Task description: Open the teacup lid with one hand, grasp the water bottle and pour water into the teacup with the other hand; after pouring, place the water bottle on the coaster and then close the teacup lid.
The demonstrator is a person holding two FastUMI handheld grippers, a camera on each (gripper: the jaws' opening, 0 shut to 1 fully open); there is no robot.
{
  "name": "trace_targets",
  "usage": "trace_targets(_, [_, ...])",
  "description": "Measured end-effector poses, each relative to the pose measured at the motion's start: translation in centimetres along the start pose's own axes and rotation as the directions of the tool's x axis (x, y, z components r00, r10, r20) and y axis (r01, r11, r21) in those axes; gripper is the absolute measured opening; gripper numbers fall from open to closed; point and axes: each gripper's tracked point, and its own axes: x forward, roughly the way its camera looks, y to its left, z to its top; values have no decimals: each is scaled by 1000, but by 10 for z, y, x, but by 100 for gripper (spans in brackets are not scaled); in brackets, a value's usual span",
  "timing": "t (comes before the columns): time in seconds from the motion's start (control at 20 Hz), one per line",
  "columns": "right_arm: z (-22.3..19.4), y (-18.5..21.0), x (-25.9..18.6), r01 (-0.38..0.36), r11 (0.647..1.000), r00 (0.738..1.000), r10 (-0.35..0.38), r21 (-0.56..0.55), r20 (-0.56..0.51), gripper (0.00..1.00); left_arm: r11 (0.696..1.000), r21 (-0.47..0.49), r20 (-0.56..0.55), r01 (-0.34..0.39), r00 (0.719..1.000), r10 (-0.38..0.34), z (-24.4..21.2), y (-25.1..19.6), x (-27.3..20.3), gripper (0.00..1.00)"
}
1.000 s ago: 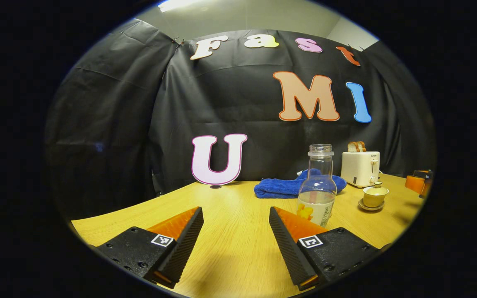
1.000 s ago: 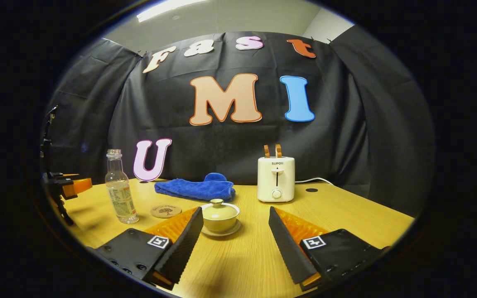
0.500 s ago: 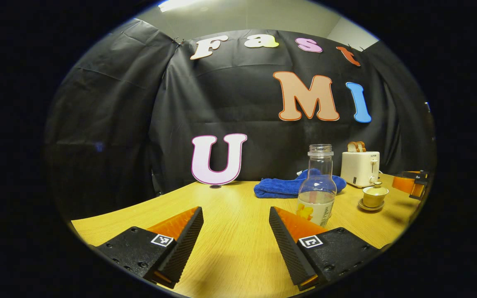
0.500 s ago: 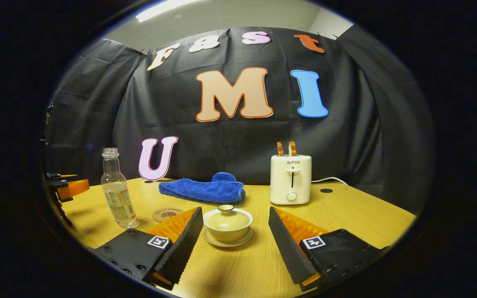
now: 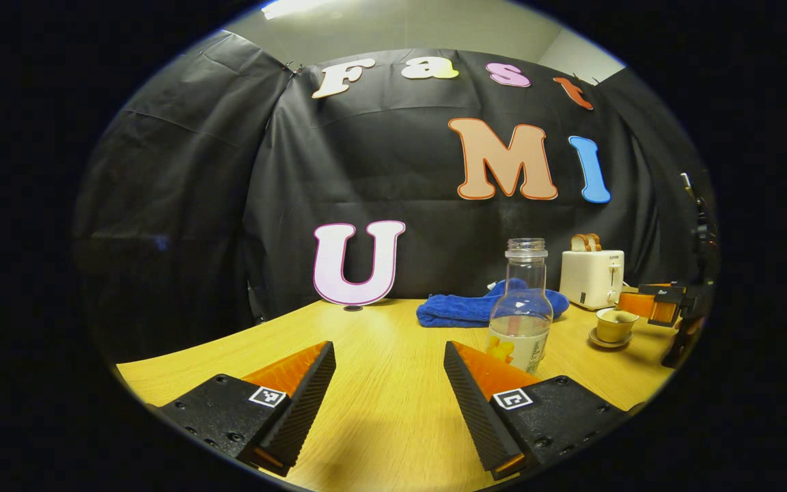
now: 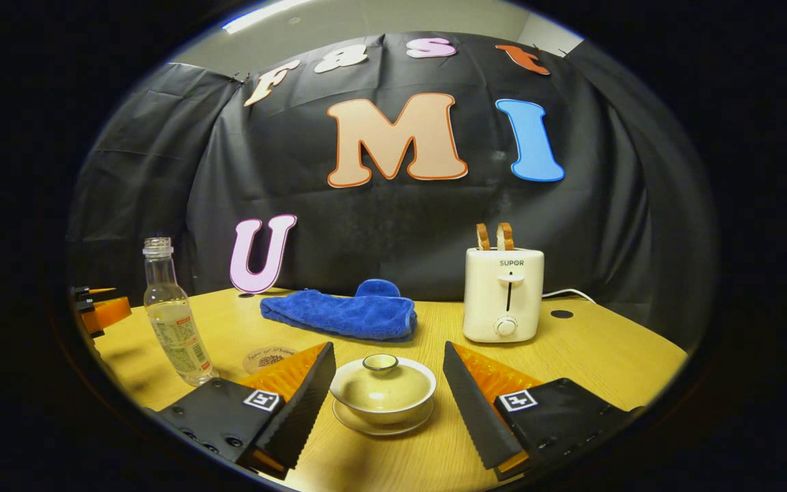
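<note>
right gripper [image 6: 388,403] jaws apart, flanking the lidded teacup [image 6: 382,391] on its saucer on the tabletop [image 6: 605,355] — likely glazed ceramic: slick, fragile; take the lid by its knob [image 6: 380,363]. left gripper [image 5: 388,403] jaws apart, short of the water bottle [image 5: 520,316] — light, smooth; grip mid-body.

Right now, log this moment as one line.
stage: reaching | right gripper: open, straddling teacup | lid: on | left gripper: open, facing water bottle | coaster: bare
</note>
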Motion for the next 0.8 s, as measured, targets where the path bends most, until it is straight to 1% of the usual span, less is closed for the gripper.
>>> trace_targets(0.05, [-1, 0, 3, 2, 1000, 1000, -2, 0, -7, 96, 1000, 1, 0, 0, 1000, 0, 0, 0, 0, 93])
trace_targets(0.1, [-2, -1, 8, 0, 1000, 1000, 0, 0, -18, 94, 1000, 1, 0, -1, 1000, 1, 0, 0, 0, 93])
trace_targets(0.15, [-4, 0, 12, -1, 1000, 1000, 1, -2, -29, 87, 1000, 1, 0, -2, 1000, 2, 1, 0, -1, 93])
trace_targets(0.3, [-10, 2, 15, -14, 1000, 998, 13, -11, -62, 80, 1000, 0, -3, -3, 1000, 3, 0, 0, 0, 94])
trace_targets(0.6, [-21, 3, 18, -32, 999, 989, 30, -11, -143, 81, 1000, 0, -6, -3, 1000, 3, -1, 1, 0, 93])
trace_targets(0.7, [-20, 3, 22, -34, 999, 990, 32, -13, -137, 76, 1000, 0, -5, -3, 1000, 3, 0, 0, 0, 93])
trace_targets(0.8, [-20, 4, 22, -34, 999, 990, 32, -9, -140, 75, 1000, 0, -5, -3, 1000, 3, -1, 1, 0, 93])
